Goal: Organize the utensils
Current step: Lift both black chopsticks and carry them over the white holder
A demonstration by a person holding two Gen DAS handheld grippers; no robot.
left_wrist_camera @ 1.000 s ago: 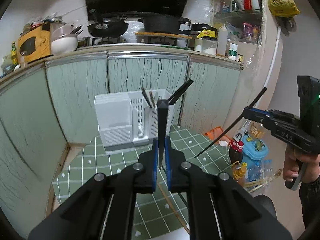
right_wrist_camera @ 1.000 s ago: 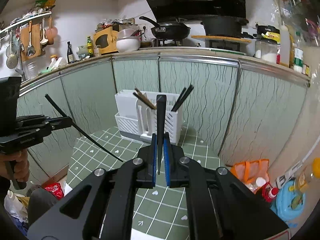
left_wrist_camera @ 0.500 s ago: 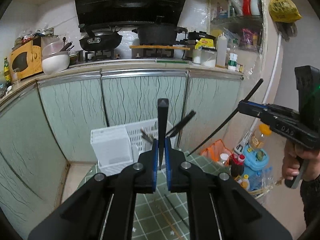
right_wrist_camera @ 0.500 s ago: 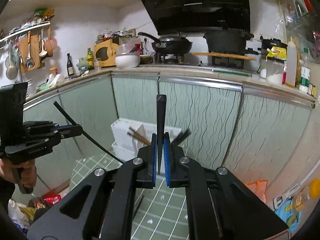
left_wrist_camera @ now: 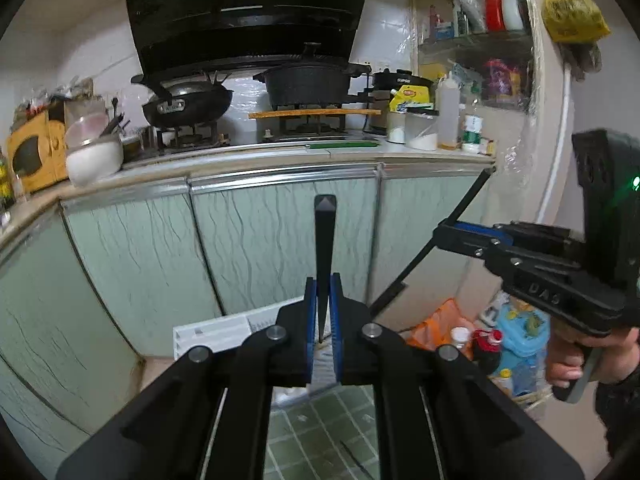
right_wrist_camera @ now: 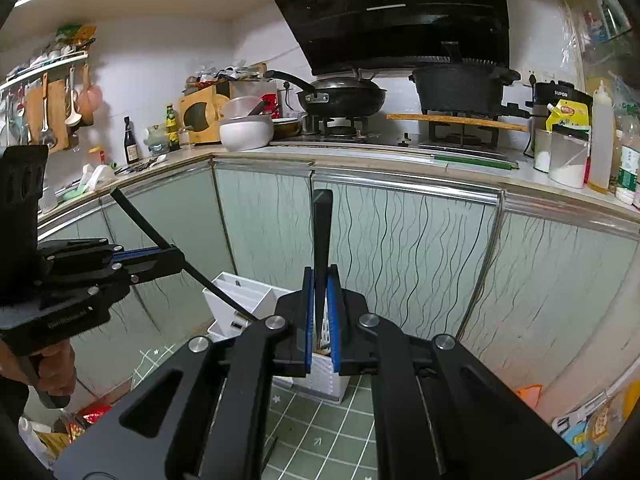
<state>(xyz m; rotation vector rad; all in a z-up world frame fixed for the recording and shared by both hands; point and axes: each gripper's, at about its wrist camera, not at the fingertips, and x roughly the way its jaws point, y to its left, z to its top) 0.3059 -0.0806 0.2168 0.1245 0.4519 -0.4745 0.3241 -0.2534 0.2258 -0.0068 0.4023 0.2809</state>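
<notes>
- Tongs first: the left tongs (left_wrist_camera: 322, 320) are pinching a black chopstick (left_wrist_camera: 324, 256) upright between the blue pads, and the right tongs (right_wrist_camera: 321, 312) pinch a second black chopstick (right_wrist_camera: 322, 240) the same way.
- Green tiled desk (right_wrist_camera: 320, 420) lies low in both views now; a second ago it filled much of each picture, so both hands have lifted well clear of it.
- White utensil holder (right_wrist_camera: 248, 300) has dropped to the bottom of each view, partly hidden behind the tongs. In the right wrist view it sits just beyond and below the fingertips; chopsticks already in it are barely visible.
- Loose dark stick (left_wrist_camera: 354, 456) lies on the desk, apparently not yet gathered.
- Judgement: the rise reads as carrying, with both sticks secured; what remains is bringing each tip down over a slot in the holder.
- Farther off: cabinet doors (left_wrist_camera: 260, 248), then the stove with wok (right_wrist_camera: 340, 96) and pot.
</notes>
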